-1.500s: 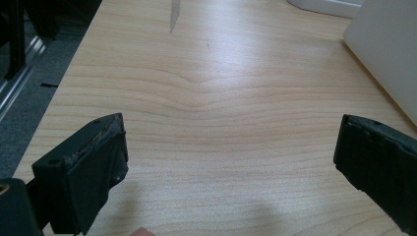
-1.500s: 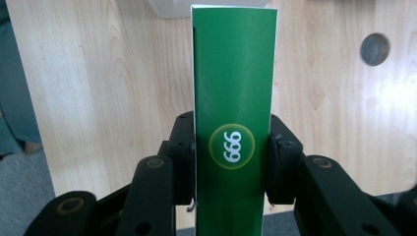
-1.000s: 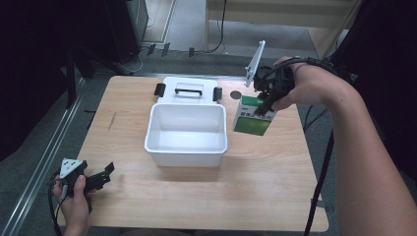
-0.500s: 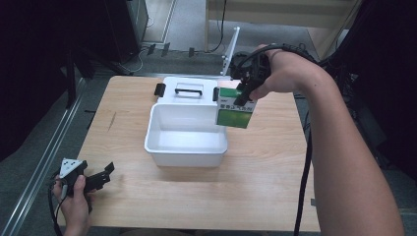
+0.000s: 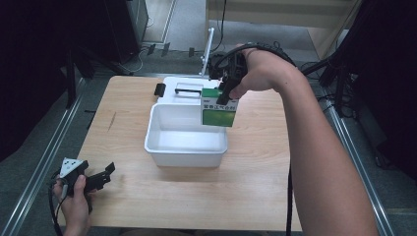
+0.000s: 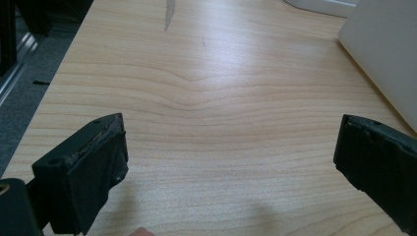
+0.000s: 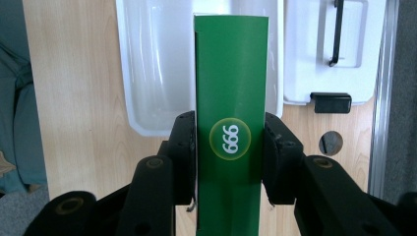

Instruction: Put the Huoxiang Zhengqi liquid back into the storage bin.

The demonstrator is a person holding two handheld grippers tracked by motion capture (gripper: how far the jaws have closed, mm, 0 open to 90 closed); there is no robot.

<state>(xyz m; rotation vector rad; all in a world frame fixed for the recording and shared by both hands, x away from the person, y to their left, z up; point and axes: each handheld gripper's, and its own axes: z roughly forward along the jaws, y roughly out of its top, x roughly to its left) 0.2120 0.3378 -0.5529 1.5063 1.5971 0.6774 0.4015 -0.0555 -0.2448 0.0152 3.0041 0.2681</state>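
Note:
My right gripper (image 5: pixel 223 93) is shut on a green box (image 5: pixel 219 112), held in the air over the right rim of the white tub (image 5: pixel 162 147). In the right gripper view both pads press the sides of the green box (image 7: pixel 231 118), which bears a round "999" mark, and the white tub (image 7: pixel 147 69) lies below it. My left gripper (image 5: pixel 105 172) rests at the table's near left corner. Its jaws stand wide apart over bare wood in the left gripper view, around the left gripper (image 6: pixel 231 157) midpoint, with nothing between them.
The tub's white lid (image 5: pixel 183 91) with a black handle lies just behind the tub. A round hole (image 7: pixel 331 142) is in the tabletop near the lid. The tub's wall (image 6: pixel 383 54) shows at the right of the left gripper view. Dark stands and cables surround the table.
My right hand has carried the green box leftward, from over the table right of the tub to over the tub's right rim. The left hand has stayed put.

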